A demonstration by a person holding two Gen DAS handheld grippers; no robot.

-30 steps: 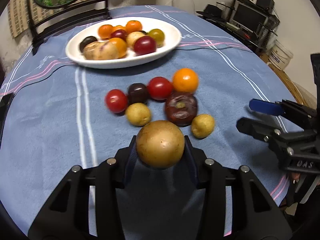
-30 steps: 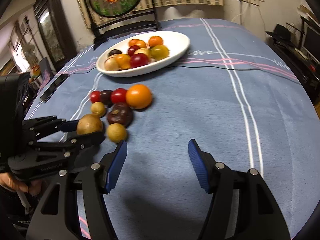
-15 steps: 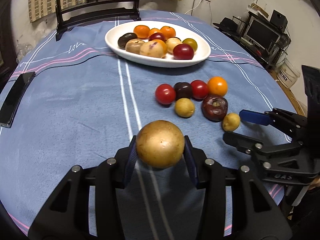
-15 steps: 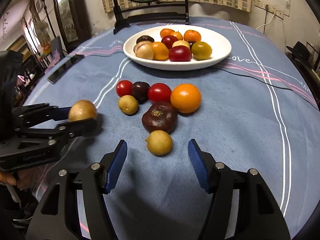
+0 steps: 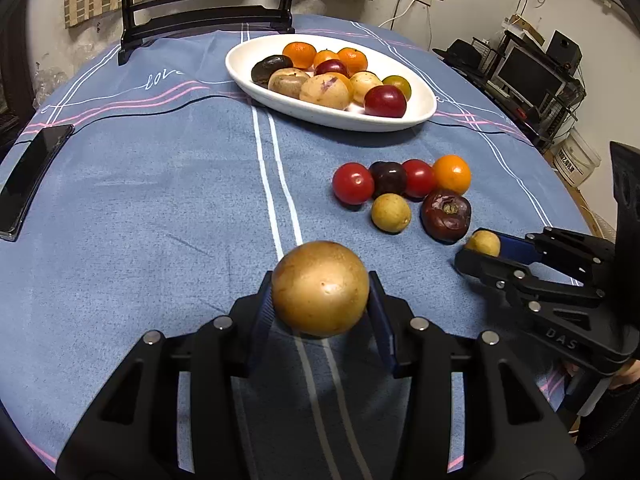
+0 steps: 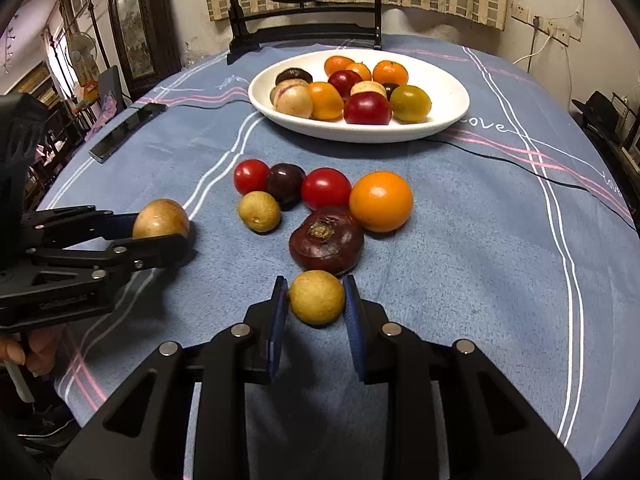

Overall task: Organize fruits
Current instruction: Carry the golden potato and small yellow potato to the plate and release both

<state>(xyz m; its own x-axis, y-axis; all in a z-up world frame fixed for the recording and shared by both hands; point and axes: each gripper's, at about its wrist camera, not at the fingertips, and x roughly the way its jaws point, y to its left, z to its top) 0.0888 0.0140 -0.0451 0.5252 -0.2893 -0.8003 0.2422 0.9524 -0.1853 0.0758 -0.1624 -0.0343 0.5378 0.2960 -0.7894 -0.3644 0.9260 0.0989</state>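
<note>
My left gripper (image 5: 320, 292) is shut on a large round yellow-brown fruit (image 5: 320, 288) and holds it above the blue cloth; it also shows in the right wrist view (image 6: 161, 219). My right gripper (image 6: 316, 300) has its pads against a small yellow fruit (image 6: 317, 297) that lies on the cloth, also seen in the left wrist view (image 5: 483, 243). Just beyond it lie a dark maroon fruit (image 6: 326, 240), an orange (image 6: 381, 201), two red tomatoes, a dark plum and another small yellow fruit (image 6: 259, 211). A white oval plate (image 6: 452, 92) holds several fruits.
A black phone (image 5: 30, 178) lies near the left table edge. A dark wooden stand (image 6: 304, 36) rises behind the plate. A thin black cable (image 6: 532, 166) crosses the cloth at right. Shelves with a monitor (image 5: 524, 74) stand off the table's right side.
My right gripper has moved forward and closed around the small yellow fruit. My left gripper has swung left, still holding the large fruit.
</note>
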